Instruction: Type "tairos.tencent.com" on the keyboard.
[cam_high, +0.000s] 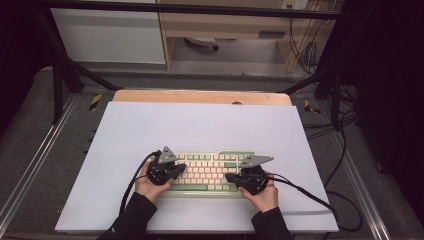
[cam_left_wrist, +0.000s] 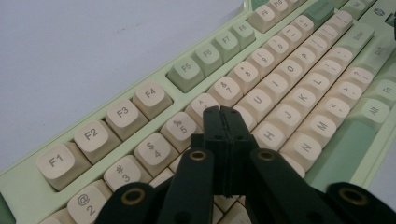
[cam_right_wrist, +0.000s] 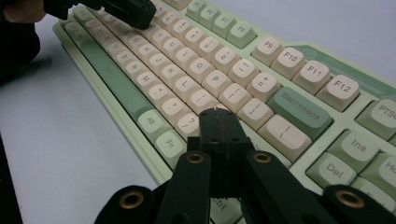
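A pale green keyboard (cam_high: 210, 172) with cream and green keys lies near the front of the white table (cam_high: 200, 130). My left gripper (cam_high: 181, 168) hovers over its left half, jaws pressed together with nothing between them; in the left gripper view its tips (cam_left_wrist: 222, 111) sit just above the keyboard (cam_left_wrist: 280, 93) around the 6 and Y keys. My right gripper (cam_high: 229, 177) is over the right half, also shut and empty; in the right gripper view its tips (cam_right_wrist: 217, 112) hang over the keys of the keyboard (cam_right_wrist: 196, 70) beside Enter, and the left gripper (cam_right_wrist: 137, 14) shows at the top left.
Black cables (cam_high: 310, 192) trail from both grippers across the table front. A wooden strip (cam_high: 200, 96) edges the table's far side. Metal frame rails (cam_high: 30, 165) and loose cables (cam_high: 345, 145) run along the floor on both sides.
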